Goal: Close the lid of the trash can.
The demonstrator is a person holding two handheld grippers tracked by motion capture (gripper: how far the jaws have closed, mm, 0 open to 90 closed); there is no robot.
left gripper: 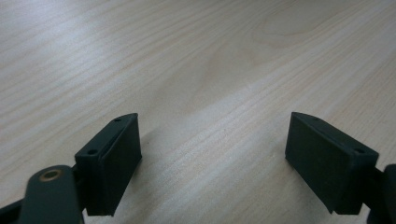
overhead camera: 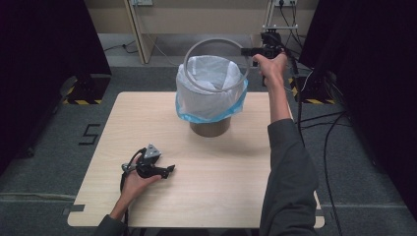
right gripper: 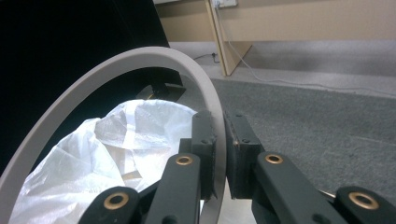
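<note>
A brown bin [overhead camera: 210, 129] lined with a white plastic bag [overhead camera: 211, 96] stands at the far middle of the wooden table [overhead camera: 221, 182]. The bag's edge is folded down over the bin's rim. A grey ring [overhead camera: 206, 42] hangs tilted above the bin's mouth, and my right gripper [overhead camera: 248, 50] is shut on its right side. In the right gripper view the pads [right gripper: 205, 140] clamp the ring [right gripper: 93, 79], with the bag [right gripper: 93, 154] below it. My left gripper [overhead camera: 169, 169] rests low over the near left of the table, open with nothing between its jaws [left gripper: 215, 126].
Black curtains stand on both sides. Cables [overhead camera: 329, 142] trail over the grey floor to the right of the table. A wooden frame leg [overhead camera: 140, 34] stands behind the bin. A black tape mark [overhead camera: 88, 133] lies on the floor at the left.
</note>
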